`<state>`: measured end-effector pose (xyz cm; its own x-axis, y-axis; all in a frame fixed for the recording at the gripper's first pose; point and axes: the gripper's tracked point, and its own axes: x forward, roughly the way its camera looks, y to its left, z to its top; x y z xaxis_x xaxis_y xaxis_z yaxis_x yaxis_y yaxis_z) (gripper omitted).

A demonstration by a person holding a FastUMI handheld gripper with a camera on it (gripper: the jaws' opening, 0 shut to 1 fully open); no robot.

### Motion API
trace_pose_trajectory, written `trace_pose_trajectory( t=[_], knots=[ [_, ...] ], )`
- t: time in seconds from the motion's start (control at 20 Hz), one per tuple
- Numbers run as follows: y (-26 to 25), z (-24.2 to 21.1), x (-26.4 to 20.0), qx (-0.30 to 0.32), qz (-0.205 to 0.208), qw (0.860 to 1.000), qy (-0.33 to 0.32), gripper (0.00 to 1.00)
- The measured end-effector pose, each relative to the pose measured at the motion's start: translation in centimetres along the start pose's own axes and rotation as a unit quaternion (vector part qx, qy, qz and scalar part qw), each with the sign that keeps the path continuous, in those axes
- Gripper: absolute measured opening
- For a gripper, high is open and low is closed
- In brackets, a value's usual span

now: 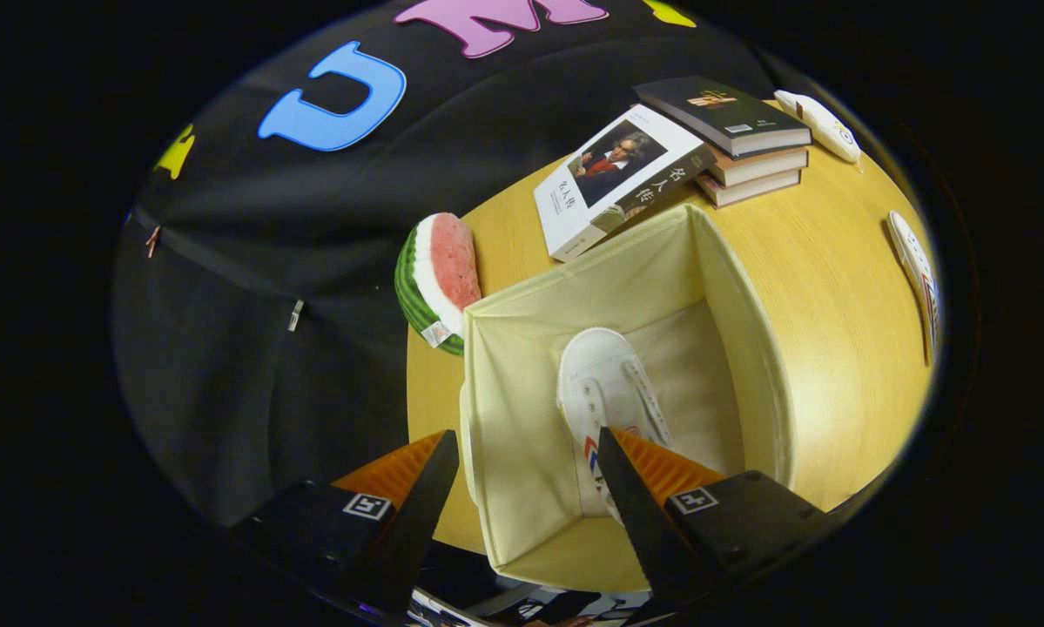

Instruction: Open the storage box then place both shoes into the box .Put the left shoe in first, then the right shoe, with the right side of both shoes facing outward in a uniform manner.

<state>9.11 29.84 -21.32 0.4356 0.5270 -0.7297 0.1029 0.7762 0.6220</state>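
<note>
Above the box: gripper (522,457) hangs over the cream fabric storage box (522,383), looking down into it
Gripper: fingers spread wide, released, nothing between them; the near box wall and part of the shoe show through the gap
Fingers: left finger (421,496) sits over the box's outer left edge, right finger (630,496) overlaps the heel end of the shoe; contact cannot be told
Storage box: open at the top, standing on the wooden table (835,348), walls upright
Shoe in box: one white canvas shoe (604,392) lies on the box floor, toe toward 12 o'clock, red and blue mark on its side near the heel
Second shoe: another white shoe (918,274) lies on the table at about 2 o'clock from the box, well apart from it, near the table edge
Watermelon slice: toy wedge (439,279) at 11 o'clock, just beside the box's far left corner
Books: one book with a portrait cover (617,178) at 12 o'clock, touching the box's far rim; stack of books (735,139) beyond it at 1 o'clock
White object: small pale thing (822,126) past the stack, unclear what
</note>
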Motion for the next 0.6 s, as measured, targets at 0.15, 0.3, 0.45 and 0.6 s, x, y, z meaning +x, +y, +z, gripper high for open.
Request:
trace_pose_trajectory(
  t=[0.15, 0.3, 0.45, 0.6],
  knots=[
    [-0.4, 2.1, -3.4, -0.062, 0.004, 0.997, -0.042, 0.99],
    [-2.6, 4.0, -7.7, -0.112, -0.008, 0.991, -0.070, 0.99],
    [-6.1, 6.2, -12.4, -0.124, -0.020, 0.987, -0.103, 0.99],
    [-10.7, 8.5, -16.4, -0.135, -0.041, 0.982, -0.127, 0.99]
  ],
)
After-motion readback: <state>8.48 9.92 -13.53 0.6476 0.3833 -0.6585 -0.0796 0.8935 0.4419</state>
